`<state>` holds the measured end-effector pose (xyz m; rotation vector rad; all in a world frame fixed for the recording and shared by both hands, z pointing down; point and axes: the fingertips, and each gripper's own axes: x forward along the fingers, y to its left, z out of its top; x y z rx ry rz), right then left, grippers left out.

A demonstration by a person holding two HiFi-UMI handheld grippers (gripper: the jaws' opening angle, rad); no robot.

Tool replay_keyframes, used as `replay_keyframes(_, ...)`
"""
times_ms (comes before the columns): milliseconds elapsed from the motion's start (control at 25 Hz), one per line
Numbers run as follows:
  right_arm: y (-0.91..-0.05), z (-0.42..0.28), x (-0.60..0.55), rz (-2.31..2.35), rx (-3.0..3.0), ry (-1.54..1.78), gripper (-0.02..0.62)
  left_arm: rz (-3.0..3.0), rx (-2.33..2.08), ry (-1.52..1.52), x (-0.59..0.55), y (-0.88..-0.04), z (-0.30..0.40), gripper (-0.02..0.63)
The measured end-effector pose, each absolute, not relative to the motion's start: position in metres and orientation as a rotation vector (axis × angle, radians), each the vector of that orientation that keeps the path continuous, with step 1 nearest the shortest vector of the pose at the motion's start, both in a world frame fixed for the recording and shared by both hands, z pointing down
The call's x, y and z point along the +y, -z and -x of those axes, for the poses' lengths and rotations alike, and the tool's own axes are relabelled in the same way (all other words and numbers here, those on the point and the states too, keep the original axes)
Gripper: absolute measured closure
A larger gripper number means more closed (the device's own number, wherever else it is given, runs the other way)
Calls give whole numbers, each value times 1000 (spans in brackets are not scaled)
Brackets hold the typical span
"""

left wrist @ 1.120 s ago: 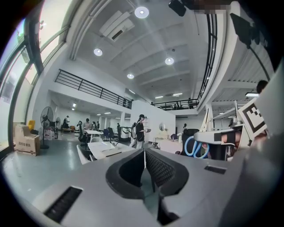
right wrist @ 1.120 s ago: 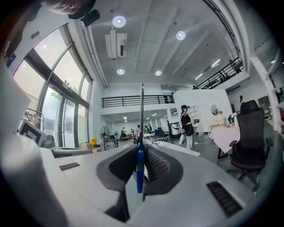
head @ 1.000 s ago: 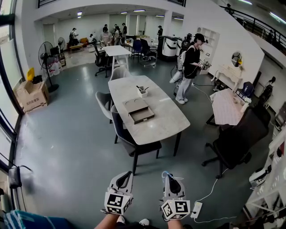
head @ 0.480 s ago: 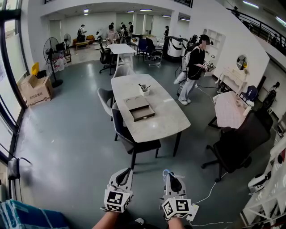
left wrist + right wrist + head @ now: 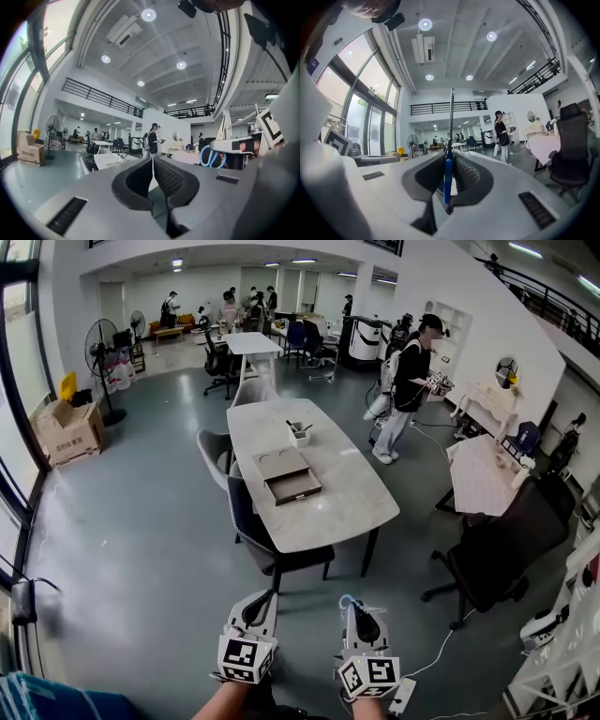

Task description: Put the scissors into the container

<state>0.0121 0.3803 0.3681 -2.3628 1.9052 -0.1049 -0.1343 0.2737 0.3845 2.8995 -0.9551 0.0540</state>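
Scissors (image 5: 449, 140) stand blade-up, pinched at the blue handle by the right gripper (image 5: 448, 168). Left gripper (image 5: 153, 164) is pressed together, empty. Container (image 5: 299, 434) sits well apart on the table (image 5: 352, 493). Risk: the narrow hold lets the blades pivot or slip if jolted.

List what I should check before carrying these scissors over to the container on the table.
1. Scissors clamped in right tool: ok.
2. Left tool shut and empty: ok.
3. Container in sight on table: ok.
4. Space inside container: cannot tell, too small here.
5. Container within reach: not ok, table stands far ahead across the floor.
6. Table's near end free: not ok, chair stands there.
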Motion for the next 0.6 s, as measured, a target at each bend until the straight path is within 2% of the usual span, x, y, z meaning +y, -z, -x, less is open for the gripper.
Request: replay_keyframes(600,-372,-71,213,2383,1897,130,557,-2892,-921,-106,106,-391,75,586)
